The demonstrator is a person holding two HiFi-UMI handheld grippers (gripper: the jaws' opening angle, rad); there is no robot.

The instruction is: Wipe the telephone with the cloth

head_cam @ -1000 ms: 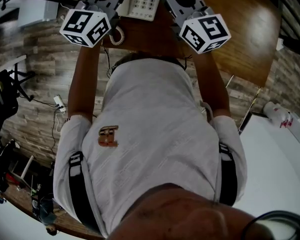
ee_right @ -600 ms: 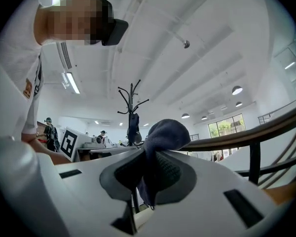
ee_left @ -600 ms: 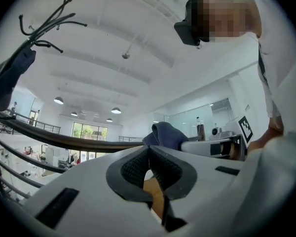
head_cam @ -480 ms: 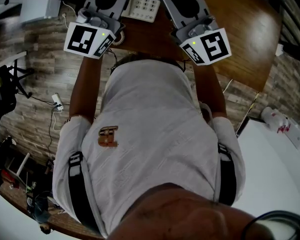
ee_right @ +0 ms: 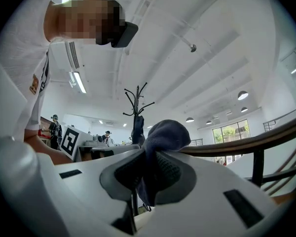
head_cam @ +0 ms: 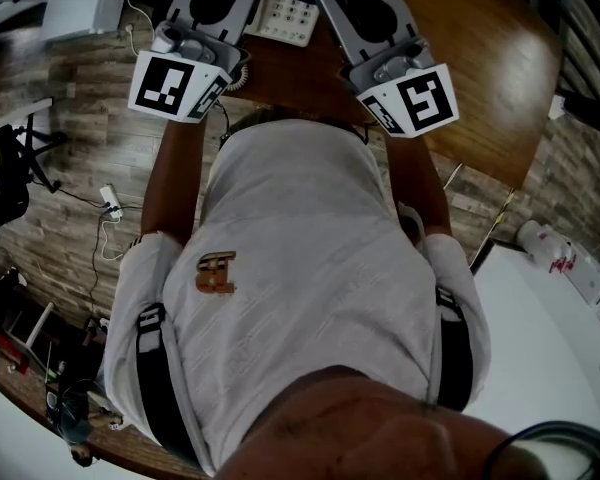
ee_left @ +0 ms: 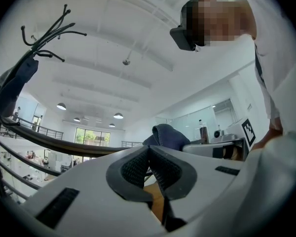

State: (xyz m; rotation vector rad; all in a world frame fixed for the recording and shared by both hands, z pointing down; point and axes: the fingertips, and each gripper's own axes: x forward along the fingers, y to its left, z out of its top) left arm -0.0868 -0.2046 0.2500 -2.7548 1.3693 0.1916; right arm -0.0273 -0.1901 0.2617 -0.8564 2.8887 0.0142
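The white telephone (head_cam: 286,12) lies on the brown wooden table (head_cam: 460,38) at the top of the head view, its keypad showing between the two grippers. Its coiled cord (head_cam: 236,72) sits by the left one. My right gripper (ee_right: 147,174) is shut on a dark blue cloth (ee_right: 164,135), which bulges above the pads. My left gripper (ee_left: 149,168) is shut, its pads together with nothing between them. The cloth (ee_left: 166,135) shows just past the left jaws. Both gripper views point up at the ceiling.
The person's white-shirted torso (head_cam: 300,268) fills the middle of the head view. A coat stand (ee_right: 137,107) rises behind the right gripper. A dark railing (ee_left: 49,141) crosses the left gripper view. Cables and a power strip (head_cam: 110,203) lie on the plank floor at the left.
Both grippers have tipped, so each marker cube now shows mainly one face. They sit slightly higher over the telephone, which shows less.
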